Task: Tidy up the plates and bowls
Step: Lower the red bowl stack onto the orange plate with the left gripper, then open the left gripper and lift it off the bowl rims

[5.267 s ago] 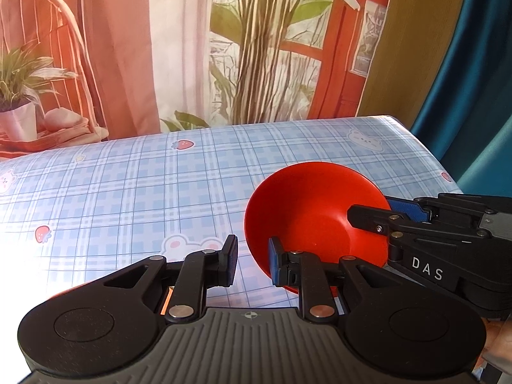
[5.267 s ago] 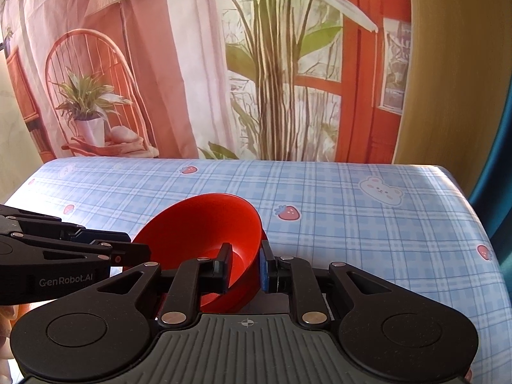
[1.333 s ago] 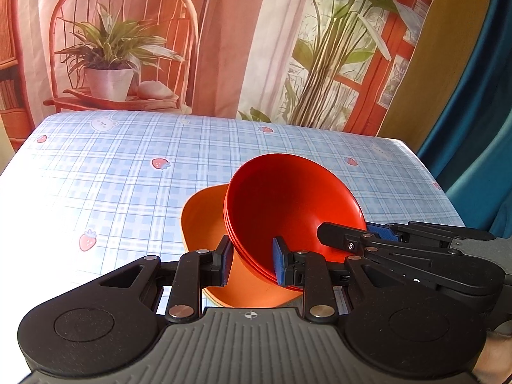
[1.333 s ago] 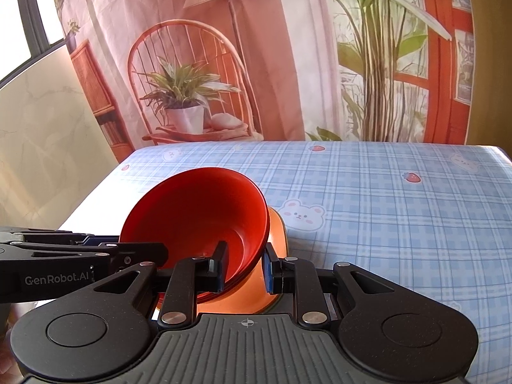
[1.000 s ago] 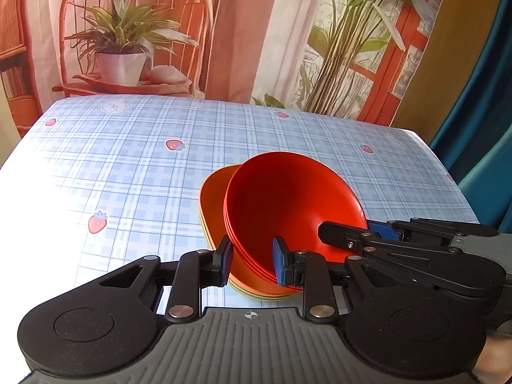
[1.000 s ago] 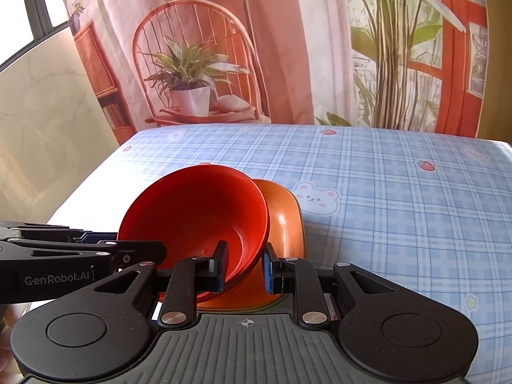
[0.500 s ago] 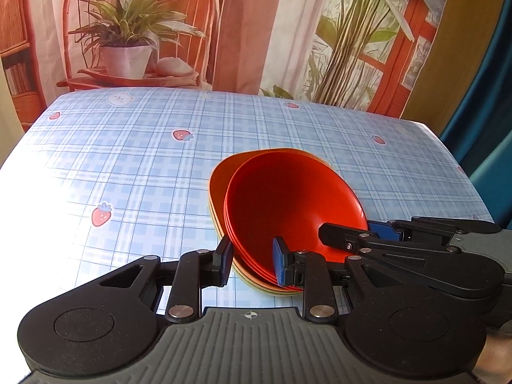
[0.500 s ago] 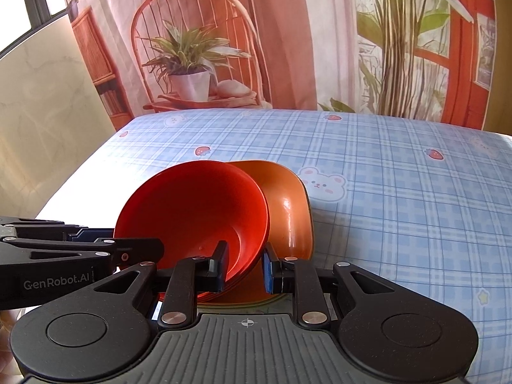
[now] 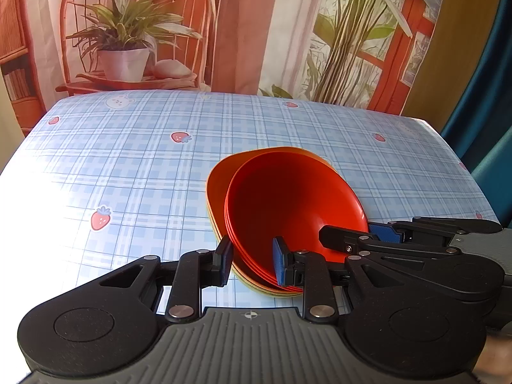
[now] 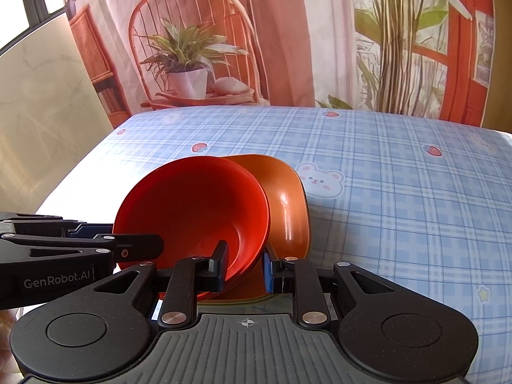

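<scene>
- The left gripper (image 9: 251, 260) is clenching the near rim of the red bowls (image 9: 288, 204), its fingers (image 9: 280, 264) hiding part of the rim.
- The right gripper (image 10: 244, 267) is pinching the same stack's opposite rim (fingers either side of the wall).
- The glossy, round, nested red bowls are sitting tilted inside the orange plates (image 10: 284, 192), whose lower edges are covered.
- The plates are resting on the bench (image 9: 128, 160), covered in blue checked cloth.
</scene>
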The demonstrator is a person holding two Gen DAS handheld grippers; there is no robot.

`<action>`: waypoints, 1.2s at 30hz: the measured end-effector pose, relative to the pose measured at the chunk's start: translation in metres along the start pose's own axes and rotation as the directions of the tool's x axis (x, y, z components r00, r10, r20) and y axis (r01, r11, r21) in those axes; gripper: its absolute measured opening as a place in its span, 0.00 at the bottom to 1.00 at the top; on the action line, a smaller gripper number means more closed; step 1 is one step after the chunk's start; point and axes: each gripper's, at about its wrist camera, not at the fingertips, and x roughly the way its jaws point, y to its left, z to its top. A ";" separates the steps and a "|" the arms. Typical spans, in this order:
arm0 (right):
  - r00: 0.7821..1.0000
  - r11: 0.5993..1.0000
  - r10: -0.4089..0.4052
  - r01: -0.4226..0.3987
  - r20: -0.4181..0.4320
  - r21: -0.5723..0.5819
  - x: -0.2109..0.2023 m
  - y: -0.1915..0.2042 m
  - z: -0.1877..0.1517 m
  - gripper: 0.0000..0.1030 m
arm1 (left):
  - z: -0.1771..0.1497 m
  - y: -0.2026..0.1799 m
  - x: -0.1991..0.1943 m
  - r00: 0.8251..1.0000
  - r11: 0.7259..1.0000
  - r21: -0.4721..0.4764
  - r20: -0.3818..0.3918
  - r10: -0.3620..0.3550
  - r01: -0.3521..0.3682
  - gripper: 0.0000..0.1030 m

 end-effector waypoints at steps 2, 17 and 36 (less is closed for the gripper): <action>1.000 1.000 0.001 -0.001 0.002 0.001 -0.001 -0.001 0.000 0.21 | 0.000 0.000 -0.001 1.000 1.000 0.000 0.002 0.004 -0.004 0.27; 0.995 1.000 -0.030 0.029 0.093 0.009 -0.039 -0.009 0.017 0.44 | 0.013 -0.010 -0.037 0.995 0.998 0.050 0.095 0.018 -0.023 0.57; 0.963 0.995 -0.086 0.097 0.256 -0.031 -0.144 -0.007 0.059 1.00 | 0.047 -0.023 -0.145 0.931 0.985 0.080 0.347 0.118 -0.155 1.00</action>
